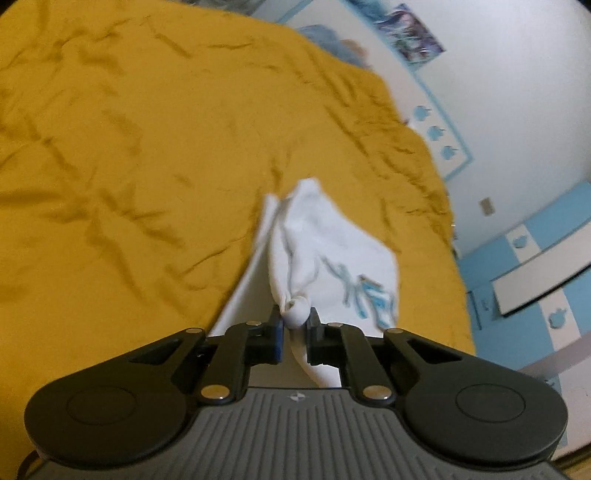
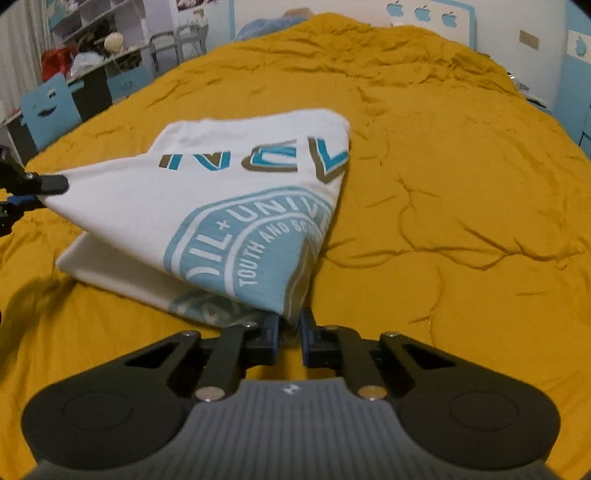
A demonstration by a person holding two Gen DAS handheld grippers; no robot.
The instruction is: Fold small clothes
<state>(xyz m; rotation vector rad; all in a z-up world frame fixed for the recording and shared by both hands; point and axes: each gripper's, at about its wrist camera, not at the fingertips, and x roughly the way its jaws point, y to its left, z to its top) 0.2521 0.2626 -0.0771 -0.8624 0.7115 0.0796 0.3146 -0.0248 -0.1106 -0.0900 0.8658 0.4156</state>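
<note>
On the bed, a mustard quilt (image 2: 443, 155), rumpled all over, creases running every way. Far left of the room, seen from the right wrist: shelves (image 2: 99, 40) crowded with small items, a blue chair (image 2: 51, 107) at the bed's left edge, a metal frame chair behind it. Beyond the far edge, a blue pillow (image 2: 266, 24) and a white headboard (image 2: 428, 18) with blue apple shapes. At right, blue-and-white cabinet panels (image 1: 535, 258) and a poster (image 1: 410, 33) on the wall.

Shirt (image 2: 221, 206), white with blue and brown print, lies toward the quilt's near left part, partly folded: upper layer lifted off the lower, which stays flat on the quilt.

Left gripper (image 2: 44, 192) pinches the shirt's left corner, nearly closed on a bunched knot of cloth; the left wrist view is blurred. Right gripper (image 2: 290, 328) clamps the shirt's near corner, jaws tight with fabric between them. The cloth is stretched between the two.
</note>
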